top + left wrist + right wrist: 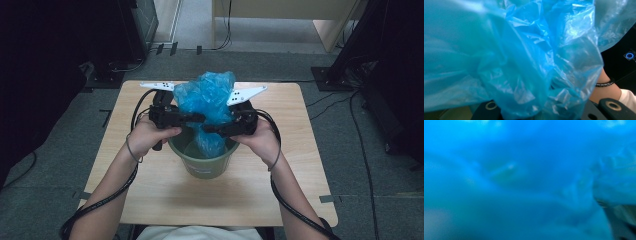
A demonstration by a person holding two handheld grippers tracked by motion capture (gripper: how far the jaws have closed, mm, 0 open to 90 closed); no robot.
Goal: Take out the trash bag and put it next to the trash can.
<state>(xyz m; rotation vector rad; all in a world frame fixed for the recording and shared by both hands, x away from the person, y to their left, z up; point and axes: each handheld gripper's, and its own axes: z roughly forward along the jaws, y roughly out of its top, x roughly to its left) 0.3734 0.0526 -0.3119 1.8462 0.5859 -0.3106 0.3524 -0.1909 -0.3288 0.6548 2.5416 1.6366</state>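
Forearms are being brought in from the near edge of the tabletop (150,200). The green bucket (207,162) is standing upright mid-table, and the blue plastic bag (207,100) is being held over it, its lower end hanging inside, its long axis roughly vertical, crumpled top pointing up. The left gripper (192,117) is pinching the film with fingers pressed together; whether the right gripper (212,130) is gripping cannot be told. Light, limp, slippery film is being judged; the rim edges are suiting a hold best.
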